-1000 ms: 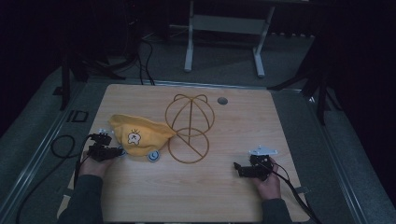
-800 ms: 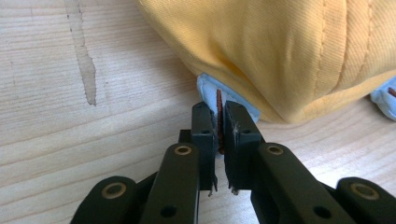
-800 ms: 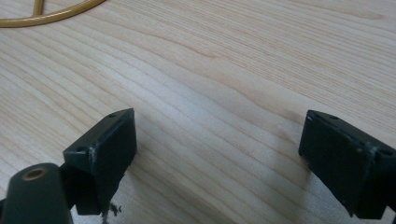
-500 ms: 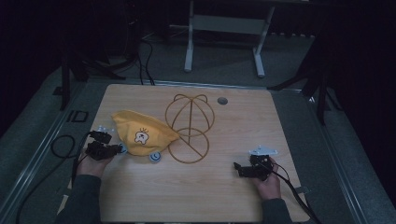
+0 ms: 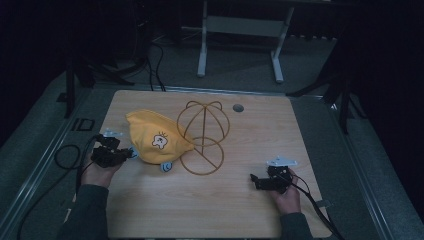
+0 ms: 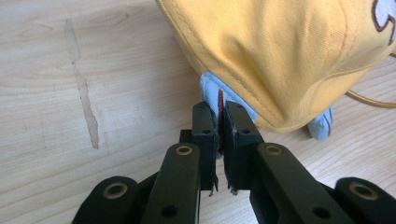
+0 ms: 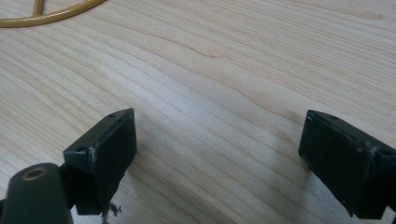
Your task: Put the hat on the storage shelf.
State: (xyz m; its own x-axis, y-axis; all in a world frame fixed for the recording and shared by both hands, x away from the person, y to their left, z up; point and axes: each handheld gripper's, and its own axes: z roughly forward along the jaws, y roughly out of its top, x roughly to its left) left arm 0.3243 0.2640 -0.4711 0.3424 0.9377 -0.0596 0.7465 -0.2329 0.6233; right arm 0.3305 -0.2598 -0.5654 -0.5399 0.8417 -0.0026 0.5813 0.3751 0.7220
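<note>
A yellow cap (image 5: pixel 156 139) with a small white emblem and light-blue parts lies left of a gold wire hat stand (image 5: pixel 202 137) on the wooden table (image 5: pixel 215 210). My left gripper (image 5: pixel 129 154) sits at the cap's left side, shut on the cap's light-blue brim edge (image 6: pixel 211 91), which is pinched between the pads. The cap's yellow crown (image 6: pixel 285 56) hangs lifted above the wood beyond the jaws. My right gripper (image 5: pixel 254 180) rests on the table at the front right, open, with bare wood between its fingers (image 7: pixel 105 149).
A curve of the wire stand's base ring (image 7: pixel 51 16) lies beyond the right gripper. A small grey round fitting (image 5: pixel 238 108) sits in the table's far edge. Cables (image 5: pixel 67 160) trail off the left side. A white frame (image 5: pixel 240 30) stands on the floor behind.
The left gripper has risen and drawn the cap's left side up with it; the cap now stands taller and more bunched. The right gripper has stayed put.
</note>
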